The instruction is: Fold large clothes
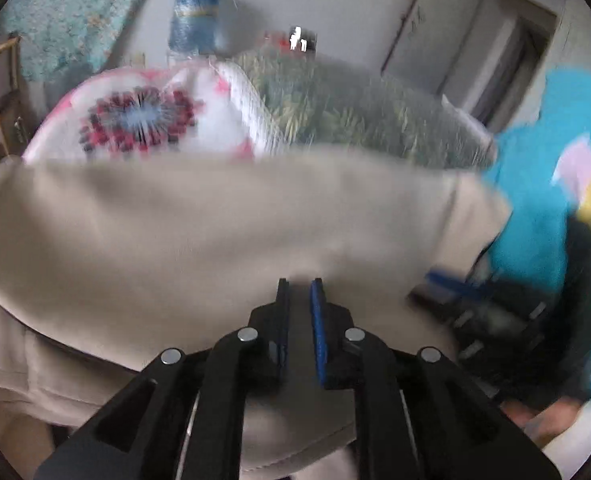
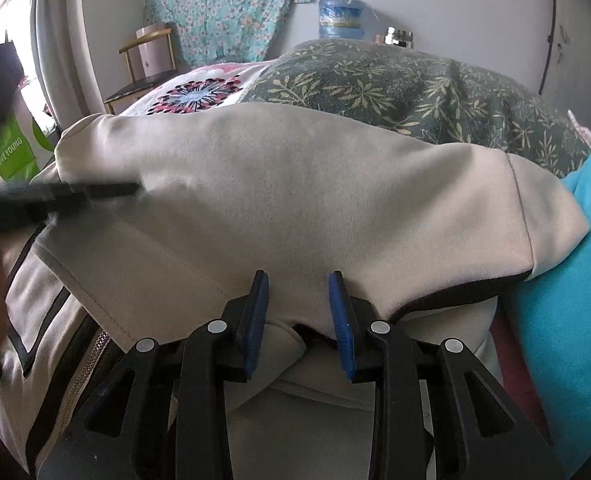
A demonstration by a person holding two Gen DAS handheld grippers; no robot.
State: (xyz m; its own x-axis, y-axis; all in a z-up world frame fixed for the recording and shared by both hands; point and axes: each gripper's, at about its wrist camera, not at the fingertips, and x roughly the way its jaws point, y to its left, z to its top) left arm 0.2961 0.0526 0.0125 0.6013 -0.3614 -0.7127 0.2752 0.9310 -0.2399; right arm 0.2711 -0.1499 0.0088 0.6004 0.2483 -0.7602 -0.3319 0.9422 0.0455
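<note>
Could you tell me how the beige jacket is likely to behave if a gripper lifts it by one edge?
The beige jacket would probably go floppy and sag, since it lies in soft rounded folds. Its thick-looking fabric and zipper suggest moderate weight. The matte cloth looks unlikely to slip from the right gripper.

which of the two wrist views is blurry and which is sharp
Left wrist view: smeared by motion blur, the beige garment and the bedding behind it soft, only the left gripper crisp. Right wrist view: sharp overall, except the blurred dark tool at left.
</note>
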